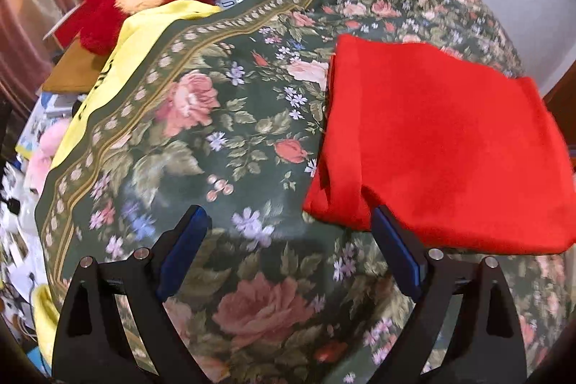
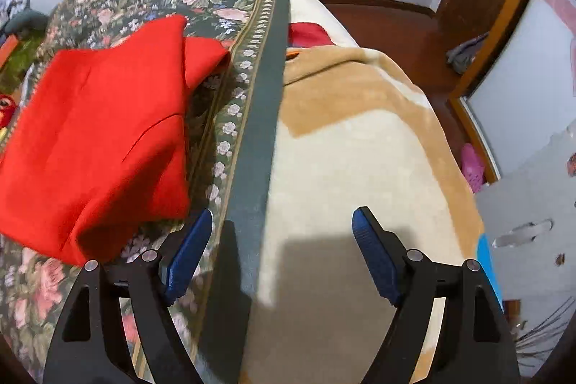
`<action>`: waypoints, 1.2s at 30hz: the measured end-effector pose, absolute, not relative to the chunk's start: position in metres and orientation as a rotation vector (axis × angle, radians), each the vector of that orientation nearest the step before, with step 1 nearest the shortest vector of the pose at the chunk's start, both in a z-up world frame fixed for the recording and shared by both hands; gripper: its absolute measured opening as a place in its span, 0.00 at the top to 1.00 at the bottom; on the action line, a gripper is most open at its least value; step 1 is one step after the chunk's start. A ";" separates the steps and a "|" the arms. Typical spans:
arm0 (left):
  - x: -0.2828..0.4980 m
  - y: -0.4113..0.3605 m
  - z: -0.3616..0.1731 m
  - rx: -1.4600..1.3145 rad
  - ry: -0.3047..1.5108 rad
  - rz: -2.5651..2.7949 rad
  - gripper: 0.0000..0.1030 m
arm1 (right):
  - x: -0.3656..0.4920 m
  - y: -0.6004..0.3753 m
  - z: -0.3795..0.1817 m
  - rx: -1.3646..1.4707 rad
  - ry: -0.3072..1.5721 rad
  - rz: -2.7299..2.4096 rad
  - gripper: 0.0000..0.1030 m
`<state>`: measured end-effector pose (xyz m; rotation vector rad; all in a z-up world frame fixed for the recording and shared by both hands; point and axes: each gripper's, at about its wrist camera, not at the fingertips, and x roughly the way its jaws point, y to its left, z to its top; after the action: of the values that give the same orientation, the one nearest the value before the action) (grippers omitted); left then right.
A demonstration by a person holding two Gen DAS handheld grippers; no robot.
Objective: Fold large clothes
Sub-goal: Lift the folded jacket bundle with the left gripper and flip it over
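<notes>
Red garment [image 1: 442, 146] lies folded into compact block on floral cover [image 1: 223, 139], at 2 o'clock in left wrist view, 9 o'clock in right wrist view. Flat, layered, edges roughly squared: likely set there as finished or near-finished fold.

Left gripper [image 1: 291, 233]: jaws spread wide, nothing between pads; right pad just beside garment's near corner, contact unclear.

Right gripper [image 2: 282, 233]: jaws wide apart, empty, hovering over cover's green border and cream blanket [image 2: 352, 175], garment just off left pad.

Both angled steeply down, probably clear of cloth.
</notes>
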<state>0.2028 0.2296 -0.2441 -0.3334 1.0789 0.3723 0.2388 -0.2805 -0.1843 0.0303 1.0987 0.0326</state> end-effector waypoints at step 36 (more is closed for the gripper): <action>0.295 0.212 -0.323 -1.294 0.996 -0.066 0.13 | 0.261 -0.150 -0.183 0.057 1.132 0.384 0.23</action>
<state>0.2955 0.2121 -0.3234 -1.2942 0.9964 -0.0663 0.2608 -0.1503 -0.1833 0.0569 1.1317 0.3837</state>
